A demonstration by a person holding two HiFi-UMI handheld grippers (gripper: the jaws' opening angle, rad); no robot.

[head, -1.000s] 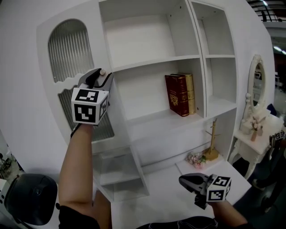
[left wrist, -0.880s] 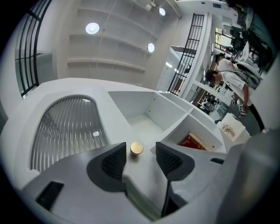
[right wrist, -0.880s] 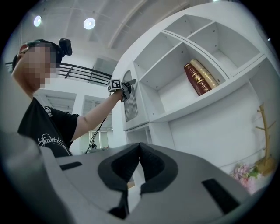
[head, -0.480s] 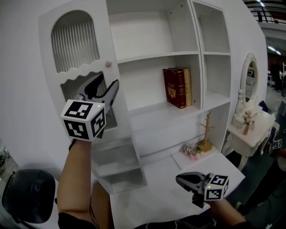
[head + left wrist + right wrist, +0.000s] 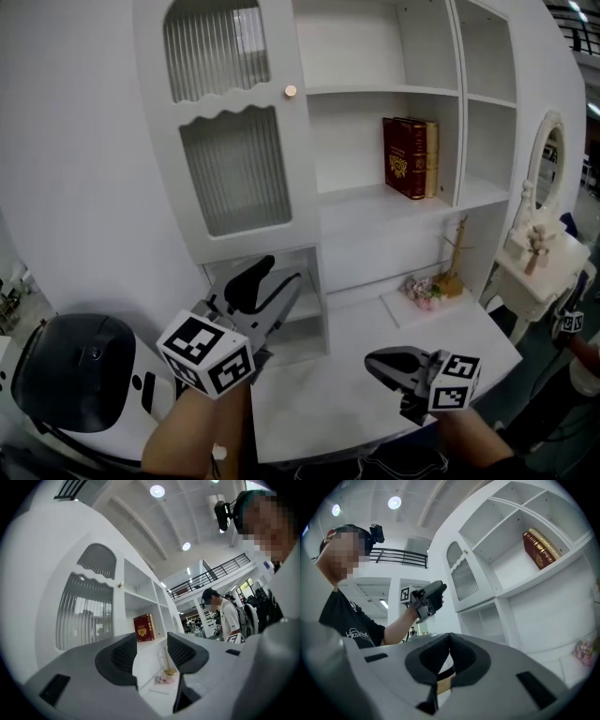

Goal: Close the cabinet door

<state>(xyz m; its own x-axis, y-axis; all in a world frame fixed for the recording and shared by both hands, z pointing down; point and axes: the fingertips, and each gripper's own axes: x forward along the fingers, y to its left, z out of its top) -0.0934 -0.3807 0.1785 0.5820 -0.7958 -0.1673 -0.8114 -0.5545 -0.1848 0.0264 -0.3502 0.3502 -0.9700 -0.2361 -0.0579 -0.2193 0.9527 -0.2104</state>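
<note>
The cabinet door, white with two ribbed glass panels, lies flat against the cabinet front at the upper left, and its round knob sits at the edge beside the open shelves. The left gripper hangs low, below the door and well apart from it. Its fingers have just been opening and now stand spread with nothing between them. The right gripper hovers over the white counter with its fingers pressed together, empty. Two books, red and gold-spined, stand upright on a middle shelf. A small bunch of pink flowers lies on the counter.
</note>
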